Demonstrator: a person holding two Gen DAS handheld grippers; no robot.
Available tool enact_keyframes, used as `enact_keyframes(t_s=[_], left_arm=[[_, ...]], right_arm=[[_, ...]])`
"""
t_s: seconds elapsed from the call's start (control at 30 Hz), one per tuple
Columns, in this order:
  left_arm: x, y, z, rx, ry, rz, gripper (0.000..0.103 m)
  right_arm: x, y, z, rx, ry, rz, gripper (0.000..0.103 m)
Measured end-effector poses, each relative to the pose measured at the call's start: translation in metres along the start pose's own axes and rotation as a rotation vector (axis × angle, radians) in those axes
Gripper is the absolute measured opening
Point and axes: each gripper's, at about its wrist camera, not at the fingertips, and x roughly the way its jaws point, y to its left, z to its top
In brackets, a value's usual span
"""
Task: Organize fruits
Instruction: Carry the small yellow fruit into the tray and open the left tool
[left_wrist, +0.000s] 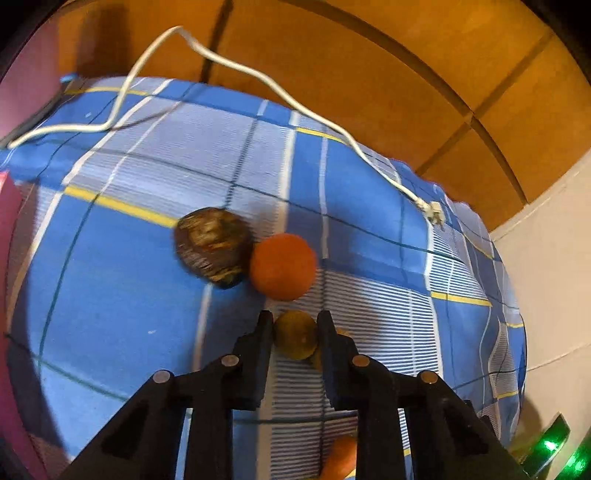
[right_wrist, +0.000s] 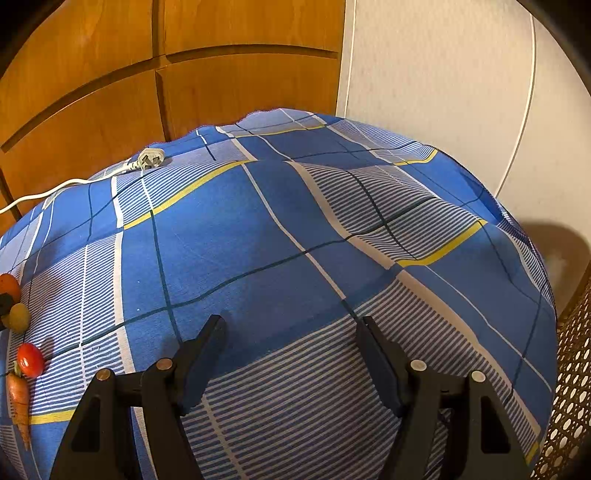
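Observation:
In the left wrist view my left gripper (left_wrist: 295, 325) is shut on a small yellow-green fruit (left_wrist: 296, 334), just above the blue checked cloth (left_wrist: 129, 295). Just beyond it lie an orange (left_wrist: 283, 266) and a dark brown coconut (left_wrist: 212, 245), touching each other. A carrot (left_wrist: 340, 459) shows low between the fingers. In the right wrist view my right gripper (right_wrist: 290, 332) is open and empty over bare cloth. At that view's left edge are the orange (right_wrist: 9, 286), the yellow-green fruit (right_wrist: 19, 316), a red tomato (right_wrist: 30, 359) and the carrot (right_wrist: 20, 400).
A white cable (left_wrist: 236, 66) with a plug (left_wrist: 433, 211) lies across the back of the cloth; the plug also shows in the right wrist view (right_wrist: 149, 159). Wooden panels (right_wrist: 110, 92) and a white wall (right_wrist: 443, 74) stand behind. A wicker chair back (right_wrist: 572, 387) is at the right.

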Motion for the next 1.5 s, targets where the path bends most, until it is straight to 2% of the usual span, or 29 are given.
enact_keyframes(t_s=[0.07,0.17,0.37,0.47,0.63,0.8,1.0,1.27,1.33,1.4,1.5], left_arm=[[-0.007,0.009,-0.004,-0.038,-0.006,-0.014,0.024],[-0.026,0.016,-0.011,-0.040,-0.031,-0.026,0.024],[-0.090,0.036,-0.016,-0.063,-0.141,-0.054,0.024],[-0.123,0.058,-0.019,-0.095,-0.212,-0.012,0.024],[-0.161,0.122,-0.025,-0.217,-0.267,0.094,0.024],[-0.173,0.175,-0.025,-0.311,-0.289,0.224,0.024],[-0.174,0.208,-0.015,-0.356,-0.311,0.316,0.025],[-0.160,0.237,-0.010,-0.419,-0.278,0.366,0.027],[-0.161,0.238,-0.012,-0.418,-0.285,0.364,0.032],[-0.164,0.238,-0.016,-0.423,-0.298,0.371,0.045],[-0.174,0.234,-0.024,-0.417,-0.322,0.377,0.046]], right_arm=[[0.000,0.000,0.000,0.001,-0.002,0.001,0.074],[0.000,-0.001,0.000,0.002,-0.003,0.003,0.075],[0.000,-0.001,0.000,0.002,-0.002,0.002,0.075],[0.000,-0.001,-0.001,0.002,-0.002,0.002,0.075],[-0.001,-0.001,-0.001,0.002,-0.001,0.002,0.075],[-0.001,-0.001,-0.001,0.001,0.000,0.001,0.075],[-0.001,0.001,-0.002,-0.002,0.000,-0.001,0.075],[-0.001,0.002,-0.002,-0.005,0.000,-0.004,0.075],[-0.001,0.002,-0.002,-0.005,0.000,-0.004,0.075],[-0.001,0.001,-0.002,-0.005,0.000,-0.004,0.075],[-0.001,0.001,-0.002,-0.005,0.001,-0.004,0.075]])
